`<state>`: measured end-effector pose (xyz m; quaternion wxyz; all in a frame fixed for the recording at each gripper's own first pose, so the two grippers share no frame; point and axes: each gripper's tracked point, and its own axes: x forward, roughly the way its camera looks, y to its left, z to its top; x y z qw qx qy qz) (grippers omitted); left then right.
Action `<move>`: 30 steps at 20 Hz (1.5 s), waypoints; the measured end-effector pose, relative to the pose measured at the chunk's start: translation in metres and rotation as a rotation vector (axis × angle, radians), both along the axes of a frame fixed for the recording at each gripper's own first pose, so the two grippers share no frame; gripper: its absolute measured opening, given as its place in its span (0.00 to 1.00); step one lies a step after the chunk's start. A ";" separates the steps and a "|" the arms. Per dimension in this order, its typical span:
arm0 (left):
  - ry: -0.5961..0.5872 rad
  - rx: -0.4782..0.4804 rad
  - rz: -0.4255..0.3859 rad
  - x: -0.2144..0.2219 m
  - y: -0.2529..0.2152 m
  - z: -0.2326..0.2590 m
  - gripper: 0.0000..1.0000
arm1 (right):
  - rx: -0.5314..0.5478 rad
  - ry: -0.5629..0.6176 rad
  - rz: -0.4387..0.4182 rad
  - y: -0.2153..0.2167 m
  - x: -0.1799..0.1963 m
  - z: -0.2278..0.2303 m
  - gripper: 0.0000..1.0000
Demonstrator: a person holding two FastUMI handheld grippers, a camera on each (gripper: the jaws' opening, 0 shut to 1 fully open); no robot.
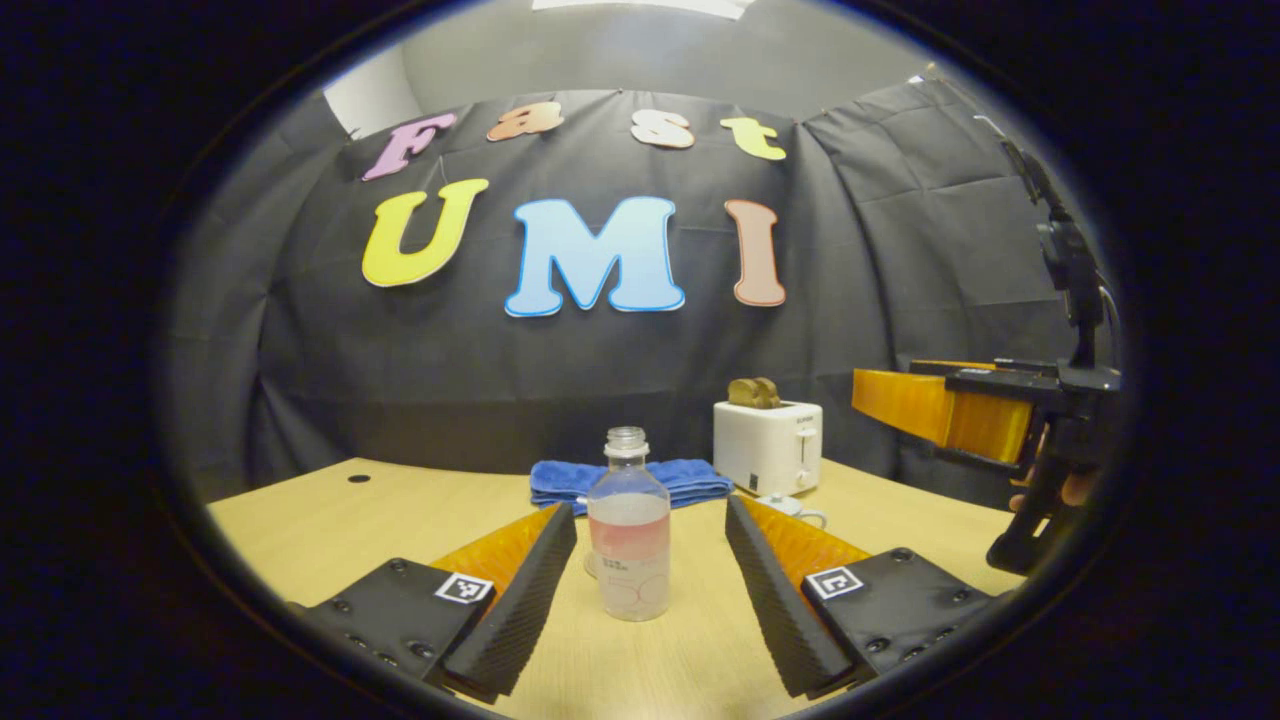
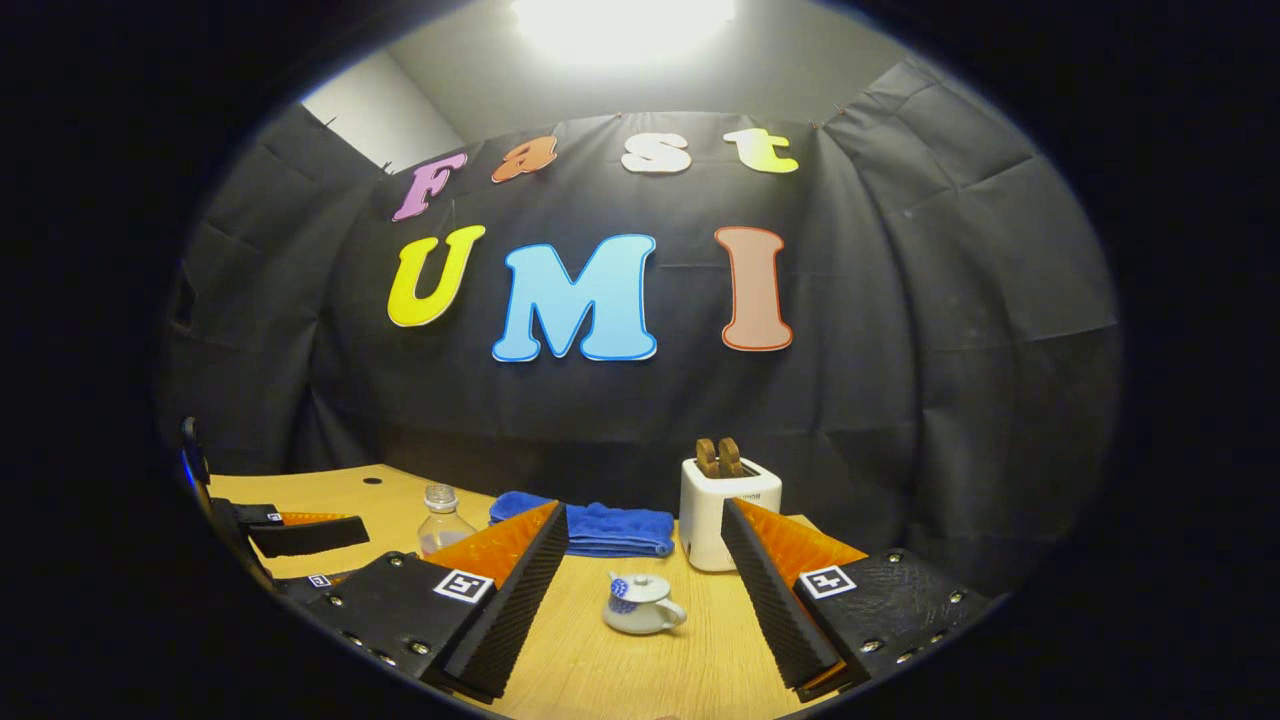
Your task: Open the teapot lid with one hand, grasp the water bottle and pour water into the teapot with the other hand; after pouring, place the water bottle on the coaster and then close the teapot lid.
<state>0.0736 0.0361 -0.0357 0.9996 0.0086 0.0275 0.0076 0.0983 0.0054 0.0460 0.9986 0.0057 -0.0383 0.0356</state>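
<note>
- Clear plastic, thin-walled: water bottle (image 1: 628,525) in the left gripper view, upright on the wooden bench (image 1: 330,510), cap off, roughly half full of pinkish liquid.
- Probably light, a bit soft under pressure and smooth; best taken at mid-body, below the shoulder, with moderate squeeze so nothing spills from the open neck.
- Left tongs (image 1: 650,590) wide open, one finger on each side of the bottle, not touching, holding nothing.
- Behind: blue towel (image 1: 690,478), white toaster (image 1: 768,447), and at the right edge the other tongs in a hand.
- White ceramic in the right gripper view: small teapot (image 2: 642,604) on the bench between the fingers of the right tongs (image 2: 645,590), lid on, blue mark on its side.
- Likely hard, glazed, slippery, breakable; lid knob tiny, so a centred and gentle pinch from above is needed.
- Right tongs spread wide, empty, well above the pot.
- Bottle at far left here; coaster not found.
</note>
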 end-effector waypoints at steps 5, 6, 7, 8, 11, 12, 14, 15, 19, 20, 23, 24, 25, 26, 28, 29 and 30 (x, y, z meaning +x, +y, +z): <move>0.052 -0.019 -0.017 0.029 0.004 -0.025 1.00 | -0.013 0.063 0.072 0.022 0.045 -0.025 0.95; 0.062 -0.021 -0.019 0.035 0.007 -0.030 1.00 | -0.020 0.074 0.073 0.023 0.055 -0.031 0.95; 0.072 -0.019 -0.020 0.040 0.008 -0.034 1.00 | -0.025 0.083 0.072 0.025 0.065 -0.038 0.95; 0.083 -0.014 -0.020 0.046 0.010 -0.040 1.00 | -0.025 0.102 0.073 0.027 0.075 -0.049 0.95; 0.118 0.014 -0.008 0.060 0.017 -0.054 1.00 | -0.005 0.170 0.087 0.035 0.103 -0.078 0.95; 0.124 0.013 -0.009 0.064 0.018 -0.058 1.00 | 0.004 0.189 0.087 0.035 0.111 -0.088 0.95; 0.149 0.000 -0.016 0.073 0.020 -0.067 1.00 | 0.034 0.229 0.079 0.033 0.124 -0.104 0.96; 0.175 -0.002 -0.022 0.078 0.020 -0.074 1.00 | 0.046 0.239 0.079 0.032 0.130 -0.109 0.96; 0.199 0.005 -0.028 0.088 0.021 -0.082 1.00 | 0.040 0.269 0.060 0.027 0.151 -0.125 0.95; 0.191 0.008 -0.028 0.090 0.020 -0.082 1.00 | 0.034 0.280 0.058 0.027 0.155 -0.131 0.88; 0.163 -0.003 -0.029 0.098 0.021 -0.077 1.00 | 0.021 0.310 0.056 0.029 0.162 -0.141 0.85; 0.158 -0.009 -0.031 0.099 0.019 -0.077 1.00 | 0.013 0.320 0.055 0.030 0.163 -0.146 0.75; 0.148 -0.015 -0.030 0.101 0.019 -0.075 1.00 | -0.002 0.311 0.057 0.030 0.163 -0.145 0.74; 0.138 -0.023 -0.032 0.102 0.018 -0.074 1.00 | -0.020 0.302 0.037 0.027 0.165 -0.144 0.74; 0.139 -0.029 -0.039 0.102 0.016 -0.074 0.99 | -0.026 0.305 0.031 0.026 0.166 -0.145 0.50; 0.142 -0.026 -0.042 0.103 0.015 -0.073 0.95 | -0.027 0.312 0.029 0.026 0.166 -0.145 0.50; 0.146 -0.019 -0.040 0.103 0.014 -0.074 0.94 | -0.025 0.313 0.029 0.026 0.167 -0.145 0.50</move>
